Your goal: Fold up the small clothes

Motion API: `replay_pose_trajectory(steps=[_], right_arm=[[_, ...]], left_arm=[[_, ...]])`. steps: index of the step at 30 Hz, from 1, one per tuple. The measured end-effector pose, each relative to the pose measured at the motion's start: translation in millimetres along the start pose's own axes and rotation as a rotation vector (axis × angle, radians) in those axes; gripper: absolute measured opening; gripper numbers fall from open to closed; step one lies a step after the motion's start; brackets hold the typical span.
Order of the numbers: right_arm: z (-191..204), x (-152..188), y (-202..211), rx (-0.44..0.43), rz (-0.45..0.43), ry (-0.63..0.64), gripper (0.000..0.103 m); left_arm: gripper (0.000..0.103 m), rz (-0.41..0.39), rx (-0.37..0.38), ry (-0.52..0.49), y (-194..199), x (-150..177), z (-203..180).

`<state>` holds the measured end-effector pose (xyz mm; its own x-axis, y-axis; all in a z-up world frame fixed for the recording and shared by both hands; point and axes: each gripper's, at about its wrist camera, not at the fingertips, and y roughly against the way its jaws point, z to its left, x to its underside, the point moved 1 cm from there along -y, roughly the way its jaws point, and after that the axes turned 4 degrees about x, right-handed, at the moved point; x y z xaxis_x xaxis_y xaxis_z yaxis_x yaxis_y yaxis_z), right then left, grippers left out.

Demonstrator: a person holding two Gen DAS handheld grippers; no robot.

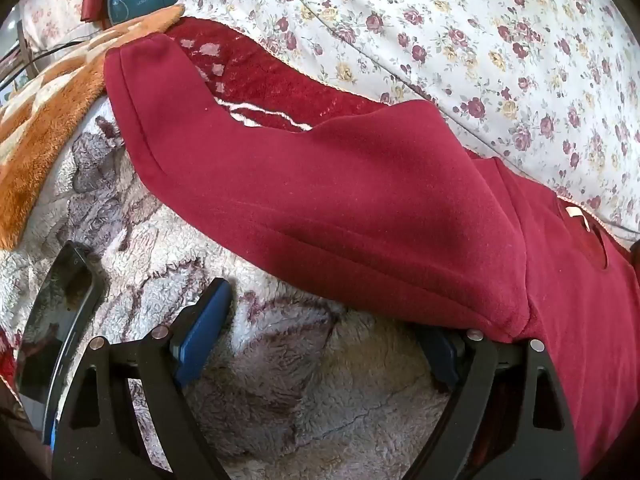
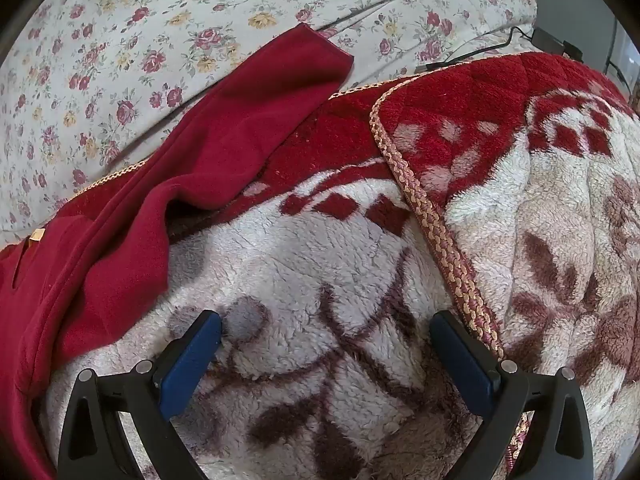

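From the left wrist view, the left tool (image 1: 316,332) is spread wide and angled down at the bed, with nothing pinched. Its left blue pad (image 1: 202,336) hangs over the fluffy patterned blanket (image 1: 280,380); its right pad is partly hidden under the near edge of the red garment (image 1: 340,200), and whether it touches the cloth I cannot tell. The garment lies ahead of the tool, spread flat, one sleeve running ahead and to the left, the body going off to the right. A dark phone (image 1: 60,312) lies to the left of the tool, an orange blanket (image 1: 44,120) further ahead on that side, and a flowered sheet (image 1: 480,40) beyond the garment.

From the right wrist view, the right tool (image 2: 326,354) is also spread wide and empty, both pads above the fluffy blanket (image 2: 320,280). The red garment (image 2: 120,240) lies to its left and ahead, its other sleeve (image 2: 288,68) stretching onto the flowered sheet (image 2: 120,60). A folded-over blanket corner with braided trim (image 2: 432,232) sits just right of the tool.

As a judgement, the folding has barely begun: the garment looks laid out with no fold visible, so every fold remains.
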<state>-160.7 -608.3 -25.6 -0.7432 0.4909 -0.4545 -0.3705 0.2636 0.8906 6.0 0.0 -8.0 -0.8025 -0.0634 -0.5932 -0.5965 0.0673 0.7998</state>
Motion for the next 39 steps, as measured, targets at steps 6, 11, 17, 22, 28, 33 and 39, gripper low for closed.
replay_pose_trajectory(steps=[6,11,17,22,28,33,39], right_arm=[[0.1,-0.2,0.0,0.0,0.0,0.0,0.103],[-0.1,0.0,-0.1,0.0,0.0,0.0,0.103],[-0.1,0.0,-0.2,0.0,0.0,0.0,0.103],[0.4,0.1,-0.2,0.001,0.0,0.001,0.103],[-0.5,0.2,0.0,-0.001,0.0,-0.001,0.103],[0.2,0.8,-0.6,0.003,0.01,0.004,0.103],[7.4,8.2,32.6,-0.037,0.068,-0.037,0.103]], left_arm=[[0.088,-0.001,0.0,-0.001,0.3,0.2,0.2],[0.088,-0.002,-0.005,-0.003,0.5,0.0,-0.3],[0.088,0.028,0.006,-0.008,1.8,-1.9,-1.0],[0.088,0.063,0.023,-0.04,11.1,4.3,-2.3],[0.088,0.07,0.027,-0.011,21.1,5.6,-2.7],[0.088,0.029,0.074,-0.013,38.1,4.6,-7.8],[0.088,-0.082,0.105,-0.011,66.6,3.7,-11.4]])
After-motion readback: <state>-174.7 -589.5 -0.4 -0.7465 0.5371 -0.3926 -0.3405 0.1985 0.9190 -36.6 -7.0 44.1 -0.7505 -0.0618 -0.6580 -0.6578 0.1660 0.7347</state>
